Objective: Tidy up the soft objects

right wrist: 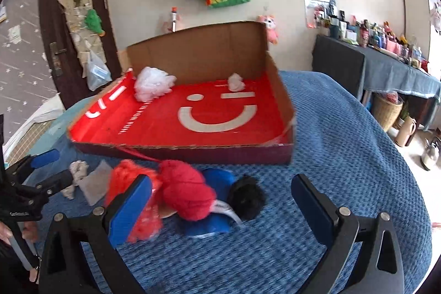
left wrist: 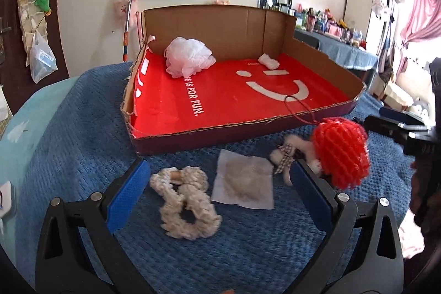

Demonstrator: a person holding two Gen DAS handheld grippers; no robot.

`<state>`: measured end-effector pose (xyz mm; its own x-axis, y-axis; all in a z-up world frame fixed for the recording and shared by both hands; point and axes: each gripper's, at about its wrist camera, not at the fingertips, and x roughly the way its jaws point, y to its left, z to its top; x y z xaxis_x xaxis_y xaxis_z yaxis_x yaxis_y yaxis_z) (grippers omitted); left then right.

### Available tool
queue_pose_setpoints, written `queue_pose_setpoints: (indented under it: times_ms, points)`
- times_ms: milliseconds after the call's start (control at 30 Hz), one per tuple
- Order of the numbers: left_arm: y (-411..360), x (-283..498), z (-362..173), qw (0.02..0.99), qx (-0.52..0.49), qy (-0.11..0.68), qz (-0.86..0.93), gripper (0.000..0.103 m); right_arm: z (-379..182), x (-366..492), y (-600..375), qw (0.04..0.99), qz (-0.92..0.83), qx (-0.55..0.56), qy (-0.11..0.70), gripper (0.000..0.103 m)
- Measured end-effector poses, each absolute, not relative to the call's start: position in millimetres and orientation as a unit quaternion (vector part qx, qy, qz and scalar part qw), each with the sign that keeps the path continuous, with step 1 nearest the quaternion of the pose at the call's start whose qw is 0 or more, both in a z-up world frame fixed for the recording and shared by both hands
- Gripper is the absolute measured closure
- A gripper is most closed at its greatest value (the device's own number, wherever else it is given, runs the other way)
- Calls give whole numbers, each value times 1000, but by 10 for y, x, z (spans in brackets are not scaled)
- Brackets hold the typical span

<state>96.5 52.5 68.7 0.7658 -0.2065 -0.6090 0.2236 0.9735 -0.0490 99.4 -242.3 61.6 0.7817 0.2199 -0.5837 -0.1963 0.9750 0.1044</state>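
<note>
Cream fluffy scrunchie [left wrist: 185,201] lies on the blue knitted bedspread [left wrist: 82,134], between the left gripper's [left wrist: 219,177] wide-open, empty fingers; right gripper [right wrist: 222,196] likewise spread — red yarn ball [right wrist: 187,193] between; shallow red-lined cardboard box [left wrist: 220,98] beyond.

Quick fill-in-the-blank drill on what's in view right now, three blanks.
1. The white mesh pouf lies inside the cardboard ____.
2. Both tongs, left and right, are ____.
3. The cream scrunchie rests on the ____ blanket.

Missing words: box; open; blue
</note>
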Motion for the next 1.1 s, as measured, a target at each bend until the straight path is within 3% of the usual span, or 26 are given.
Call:
queue_pose_setpoints:
  times_ms: [233,367,433,467,533,600,700,1100]
  points:
    - [739,1117,602,923,3,370,-107,16,551,1137,-2684,934,88,35,345,0]
    - [785,1148,523,915,4,386,-113,23,464,1209,-2788,925,94,44,366,9]
    - [780,1176,459,909,5,399,-118,37,409,1254,-2806,920,98,47,376,19]
    - [774,1197,420,905,2,407,-124,48,386,1274,-2806,918,102,50,380,29]
    - [774,1230,340,899,-1,420,-124,51,311,1343,-2787,909,114,53,398,43]
    - [771,1219,346,902,-1,412,-126,66,266,1364,-2762,899,141,66,409,72]
    - [783,1205,398,901,-10,413,-136,70,327,1310,-2712,906,144,57,395,74]
    - [770,1113,672,915,-6,378,-143,70,702,1164,-2716,925,150,58,344,74]
